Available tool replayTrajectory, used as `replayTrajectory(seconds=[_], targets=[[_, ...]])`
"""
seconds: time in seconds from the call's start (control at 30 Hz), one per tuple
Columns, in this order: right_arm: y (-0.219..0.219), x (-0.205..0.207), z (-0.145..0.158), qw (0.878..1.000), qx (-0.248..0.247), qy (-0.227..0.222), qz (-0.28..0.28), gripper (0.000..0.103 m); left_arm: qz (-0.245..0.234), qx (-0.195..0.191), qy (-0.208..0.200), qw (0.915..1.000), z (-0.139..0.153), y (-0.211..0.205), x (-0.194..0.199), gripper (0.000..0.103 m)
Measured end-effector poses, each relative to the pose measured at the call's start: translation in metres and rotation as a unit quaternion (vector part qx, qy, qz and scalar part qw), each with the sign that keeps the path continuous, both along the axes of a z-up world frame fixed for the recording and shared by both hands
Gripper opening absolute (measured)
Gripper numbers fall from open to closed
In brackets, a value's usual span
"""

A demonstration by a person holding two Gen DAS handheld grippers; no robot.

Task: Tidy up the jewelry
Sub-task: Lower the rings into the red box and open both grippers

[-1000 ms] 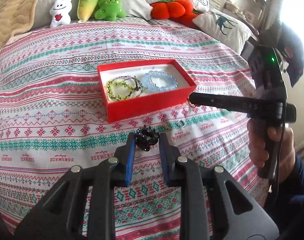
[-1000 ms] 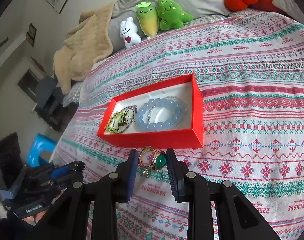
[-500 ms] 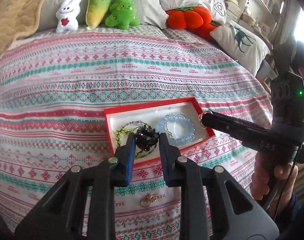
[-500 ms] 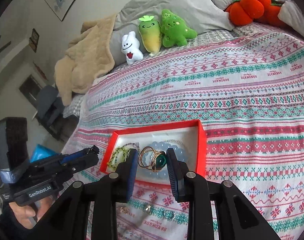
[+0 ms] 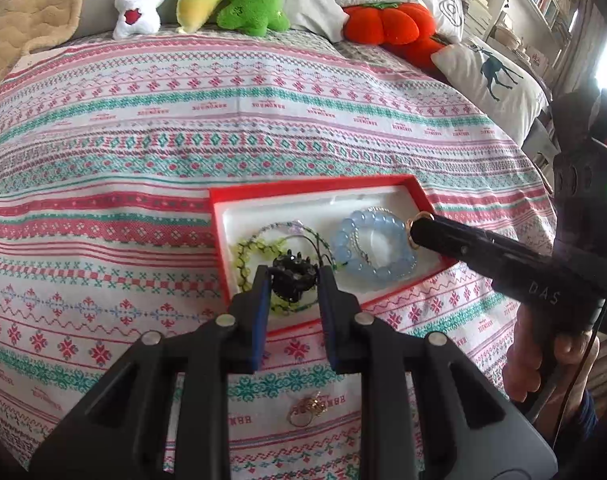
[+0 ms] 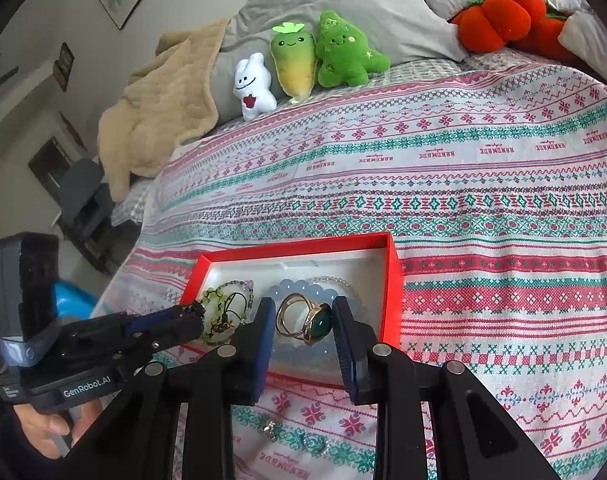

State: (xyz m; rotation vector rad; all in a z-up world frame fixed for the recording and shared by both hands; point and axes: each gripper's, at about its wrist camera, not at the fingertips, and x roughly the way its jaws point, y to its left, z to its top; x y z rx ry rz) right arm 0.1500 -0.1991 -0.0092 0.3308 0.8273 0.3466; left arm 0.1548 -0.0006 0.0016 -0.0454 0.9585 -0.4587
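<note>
Left wrist view: the left hand-held gripper (image 5: 294,282) pinches a black ornament (image 5: 293,277) between its blue pads, held over the near left part of the red box (image 5: 303,190) on the bed (image 5: 183,140). In the box lie a green bracelet (image 5: 247,252) and a blue bracelet (image 5: 373,248). The right hand-held gripper (image 5: 417,232) reaches in over the blue bracelet. A gold ring (image 5: 307,410) lies on the bed near the box.

Right wrist view: the right hand-held gripper (image 6: 303,322) clamps a gold ring with a green stone (image 6: 305,318) above the blue bracelet (image 6: 303,286) inside the box (image 6: 393,280). The left hand-held gripper (image 6: 193,314) hovers over the green bracelet (image 6: 219,312). Small jewelry (image 6: 271,430) rests on the bed (image 6: 463,180).
</note>
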Motion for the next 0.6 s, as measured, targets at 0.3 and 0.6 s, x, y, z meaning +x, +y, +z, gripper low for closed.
replayTrajectory(seconds=[0.3,0.6], targets=[[-0.005,-0.014,0.014,0.999,-0.004,-0.028,-0.02,0.031,0.011,-0.007,0.014,0.9998,0.003,0.01,-0.001,0.026],[-0.009,-0.04,0.016,0.999,0.004,-0.044,-0.023,0.031,0.018,-0.018,0.019,0.9995,0.005,0.016,0.001,0.03]])
